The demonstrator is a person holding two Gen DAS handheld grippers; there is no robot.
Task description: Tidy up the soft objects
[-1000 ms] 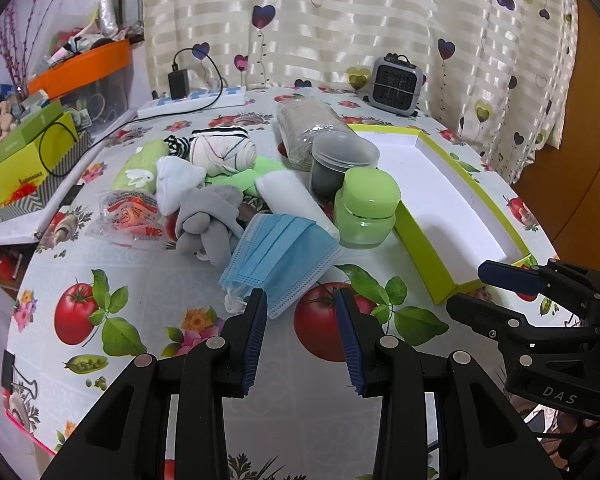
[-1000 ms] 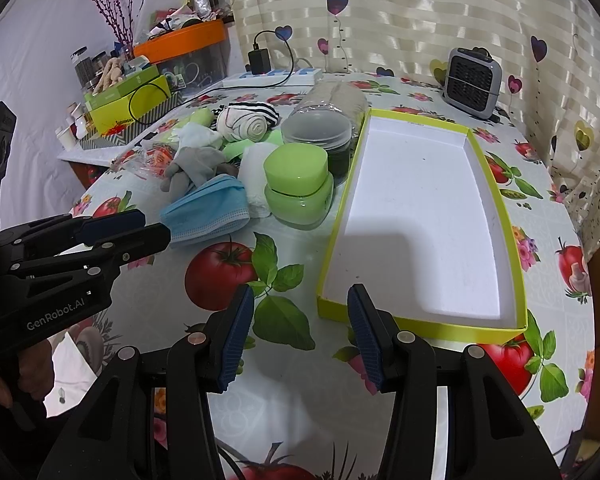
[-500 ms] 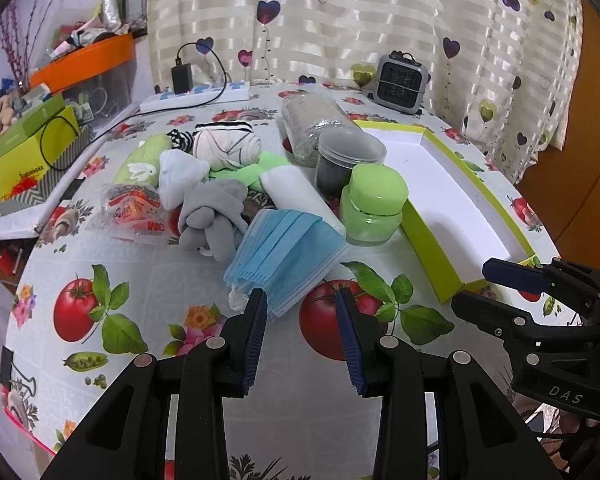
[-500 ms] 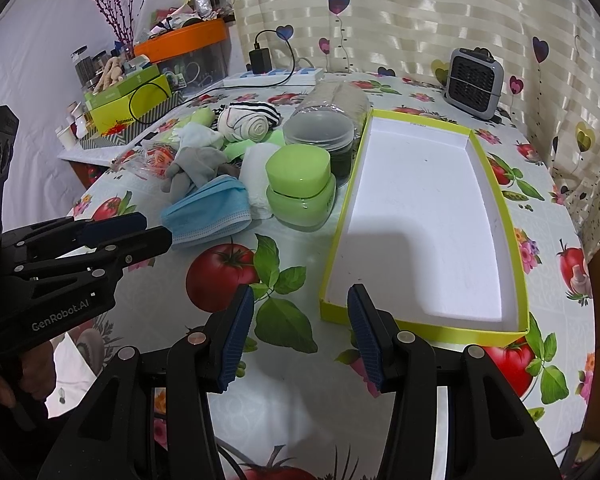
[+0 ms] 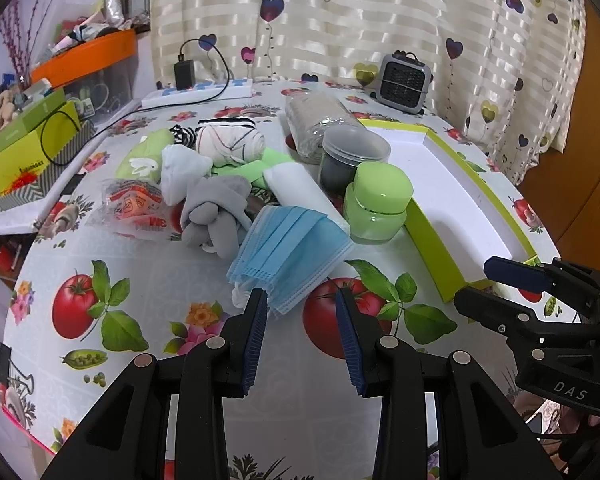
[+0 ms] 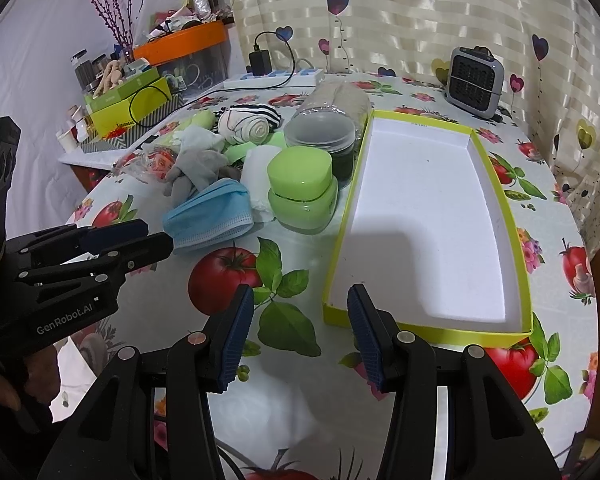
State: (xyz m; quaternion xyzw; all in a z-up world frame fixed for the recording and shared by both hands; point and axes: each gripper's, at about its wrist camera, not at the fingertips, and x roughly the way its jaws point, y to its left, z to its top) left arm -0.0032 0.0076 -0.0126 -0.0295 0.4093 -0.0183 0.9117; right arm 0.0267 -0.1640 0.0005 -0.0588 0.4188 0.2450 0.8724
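A pile of soft things lies on the table: a blue face mask (image 5: 292, 248) (image 6: 210, 216) in front, grey cloth (image 5: 216, 212), a white folded cloth (image 5: 300, 188), a striped rolled cloth (image 5: 230, 142) and a green cloth (image 5: 142, 160). An empty yellow-rimmed white tray (image 5: 432, 232) (image 6: 428, 208) lies to the right. My left gripper (image 5: 302, 312) is open and empty, just short of the mask's near edge. My right gripper (image 6: 300, 316) is open and empty, at the tray's near left corner.
A green jar (image 5: 378, 204), a clear lidded cup (image 5: 354, 156) and a plastic-wrapped roll (image 5: 316, 120) stand between the pile and the tray. An orange packet (image 5: 134, 204) lies left. A small heater (image 5: 402, 82), a power strip (image 5: 198, 92) and boxes (image 5: 28, 140) are at the back.
The left gripper has eased slightly forward toward the blue mask. The right gripper has hardly moved. Both stay open.
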